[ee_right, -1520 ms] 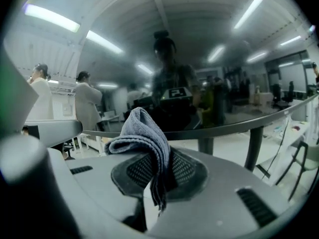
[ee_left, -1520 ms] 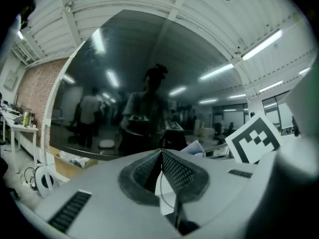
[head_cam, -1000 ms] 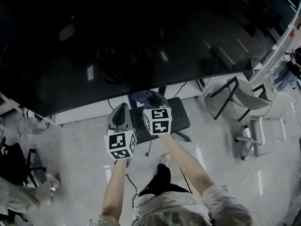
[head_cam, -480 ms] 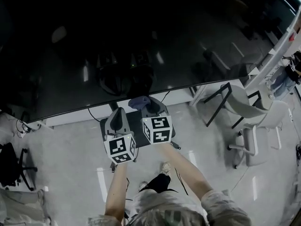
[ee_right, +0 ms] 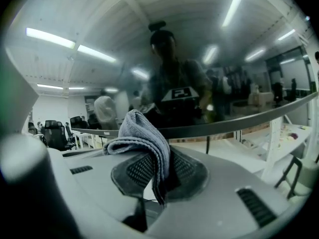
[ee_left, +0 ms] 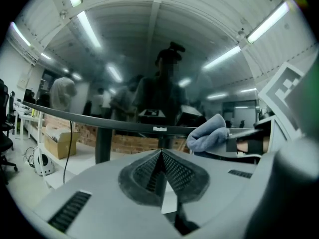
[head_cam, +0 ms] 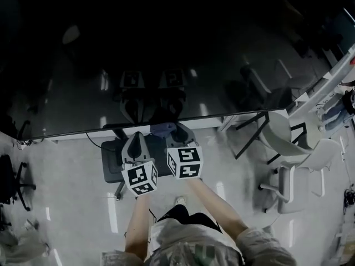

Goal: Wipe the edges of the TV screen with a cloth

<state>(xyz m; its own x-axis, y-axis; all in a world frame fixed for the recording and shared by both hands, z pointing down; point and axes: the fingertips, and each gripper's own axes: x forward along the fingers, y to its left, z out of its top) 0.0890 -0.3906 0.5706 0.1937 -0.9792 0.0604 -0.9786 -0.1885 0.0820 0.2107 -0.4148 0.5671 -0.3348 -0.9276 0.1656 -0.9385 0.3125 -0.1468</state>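
Observation:
A large black TV screen fills the upper half of the head view; its bottom edge runs just ahead of both grippers. My right gripper is shut on a grey-blue cloth, whose bunched top sits close under the screen's bottom edge; I cannot tell if it touches. From the left gripper view the same cloth shows at the right. My left gripper is shut with nothing in it, its tips pointing at the screen's bottom bezel.
A dark stand base lies on the pale floor under the screen. Grey chairs stand at the right and a black chair at the left. The glass reflects ceiling lights and several people.
The screen's bottom edge has shifted lower and nearer in the head view, and both grippers now sit right under it. The cloth stays in the right gripper.

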